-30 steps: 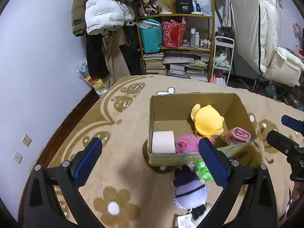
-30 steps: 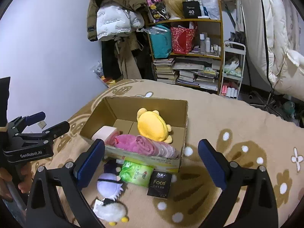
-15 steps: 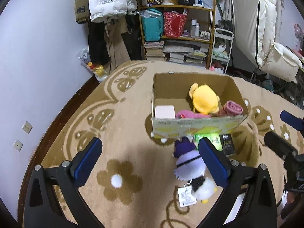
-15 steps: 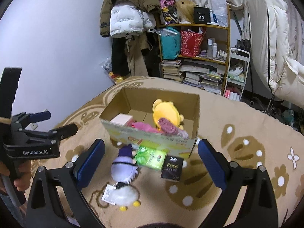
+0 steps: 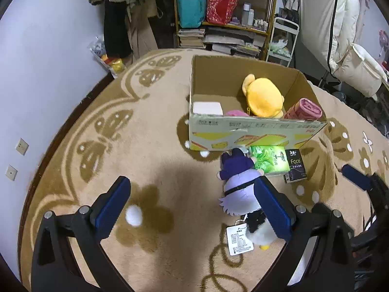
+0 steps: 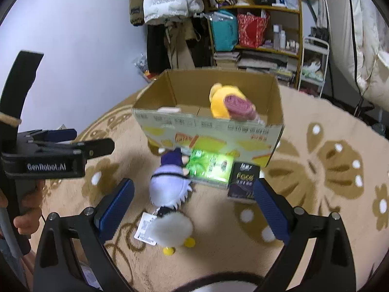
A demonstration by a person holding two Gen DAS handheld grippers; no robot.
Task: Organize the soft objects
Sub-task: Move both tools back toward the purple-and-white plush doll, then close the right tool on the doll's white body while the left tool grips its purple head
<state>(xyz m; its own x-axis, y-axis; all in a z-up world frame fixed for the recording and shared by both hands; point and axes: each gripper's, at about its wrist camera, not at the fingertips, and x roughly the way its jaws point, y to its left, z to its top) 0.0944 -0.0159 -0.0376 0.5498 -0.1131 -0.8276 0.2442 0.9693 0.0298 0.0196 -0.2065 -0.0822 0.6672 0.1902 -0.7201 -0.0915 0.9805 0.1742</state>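
Left wrist view: tan flowered carpet [image 5: 150, 131] meets cluttered shelves [image 5: 233, 17].

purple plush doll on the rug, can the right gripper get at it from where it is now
Probably yes. The purple plush doll lies in the open on the rug ahead of the open right gripper, nothing between; the green pack touches its far side.

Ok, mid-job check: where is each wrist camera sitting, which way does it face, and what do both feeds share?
Left wrist: rides the left tongs, open, facing the cardboard box across the rug; the right tongs show at the right edge.
Right wrist: rides the right tongs, open, facing the same box from further right; the left tongs and a hand show at left.
Shared: box, purple plush doll, green packet.
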